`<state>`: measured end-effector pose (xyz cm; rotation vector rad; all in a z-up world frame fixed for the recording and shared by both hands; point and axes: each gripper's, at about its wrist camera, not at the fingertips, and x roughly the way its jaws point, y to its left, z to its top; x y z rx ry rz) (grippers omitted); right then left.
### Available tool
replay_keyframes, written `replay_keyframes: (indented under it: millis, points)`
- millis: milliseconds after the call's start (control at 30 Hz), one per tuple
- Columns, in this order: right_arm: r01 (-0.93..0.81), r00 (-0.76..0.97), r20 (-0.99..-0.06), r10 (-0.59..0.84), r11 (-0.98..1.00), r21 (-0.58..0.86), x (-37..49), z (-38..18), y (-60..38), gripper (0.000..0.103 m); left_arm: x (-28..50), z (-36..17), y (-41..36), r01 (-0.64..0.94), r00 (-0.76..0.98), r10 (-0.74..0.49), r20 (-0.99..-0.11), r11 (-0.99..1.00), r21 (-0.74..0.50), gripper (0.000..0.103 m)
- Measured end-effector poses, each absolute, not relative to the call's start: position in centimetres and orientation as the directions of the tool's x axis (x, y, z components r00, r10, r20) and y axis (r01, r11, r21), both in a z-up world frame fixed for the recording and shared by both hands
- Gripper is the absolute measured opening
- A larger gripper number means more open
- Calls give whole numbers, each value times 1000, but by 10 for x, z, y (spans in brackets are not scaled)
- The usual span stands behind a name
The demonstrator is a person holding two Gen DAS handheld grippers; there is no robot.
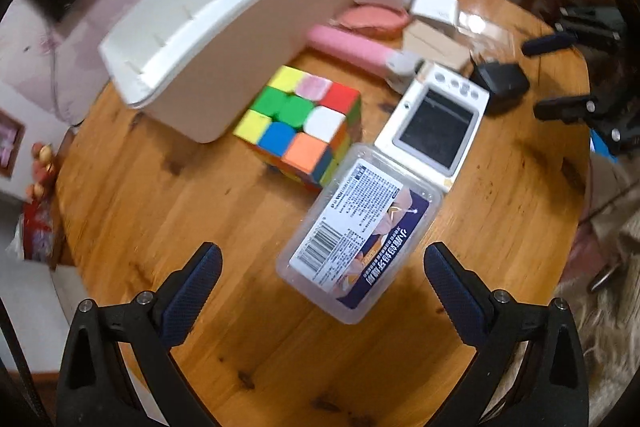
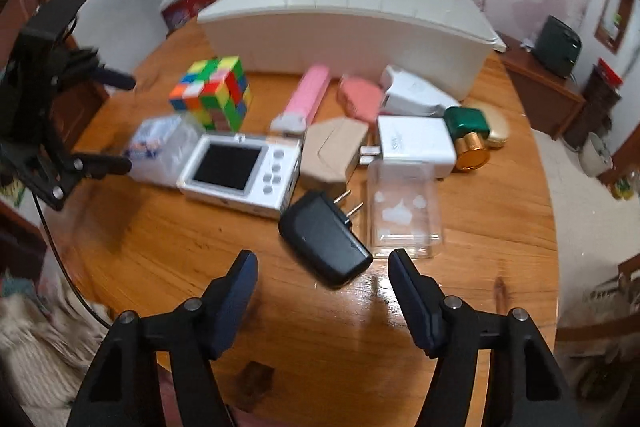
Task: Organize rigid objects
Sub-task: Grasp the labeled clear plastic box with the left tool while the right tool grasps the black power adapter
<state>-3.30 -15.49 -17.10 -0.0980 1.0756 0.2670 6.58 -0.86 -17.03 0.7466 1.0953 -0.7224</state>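
Note:
A round wooden table (image 1: 160,219) holds a long white bin (image 1: 224,39) at the back. In front of it lie a colour cube (image 1: 304,123), a white handheld device with a dark screen (image 1: 436,123), and a clear plastic box with a printed label (image 1: 360,231). My left gripper (image 1: 322,259) is open, just in front of the labelled box. My right gripper (image 2: 322,267) is open, its fingers either side of a black plug adapter (image 2: 324,239). The left gripper (image 2: 116,119) shows at the left of the right wrist view.
Other items lie on the table: a pink case (image 2: 308,95), a pink pouch (image 2: 360,99), a cardboard box (image 2: 332,151), a white charger (image 2: 416,143), an empty clear box (image 2: 404,211), a green-and-gold bottle (image 2: 468,131), a white pack (image 2: 412,91). The white bin (image 2: 352,27) stands behind them.

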Motion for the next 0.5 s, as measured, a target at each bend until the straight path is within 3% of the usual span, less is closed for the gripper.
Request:
replay_keyframes:
  millis: [233, 500]
  points:
    - [-358, 436, -877, 204, 933, 39, -25, -171, -147, 68, 80, -196, -17, 872, 209, -99, -973, 470, 140, 100]
    - [-480, 380, -890, 251, 876, 42, -20, -171, -132, 68, 91, -205, -22, 898, 125, -133, -983, 437, 55, 97]
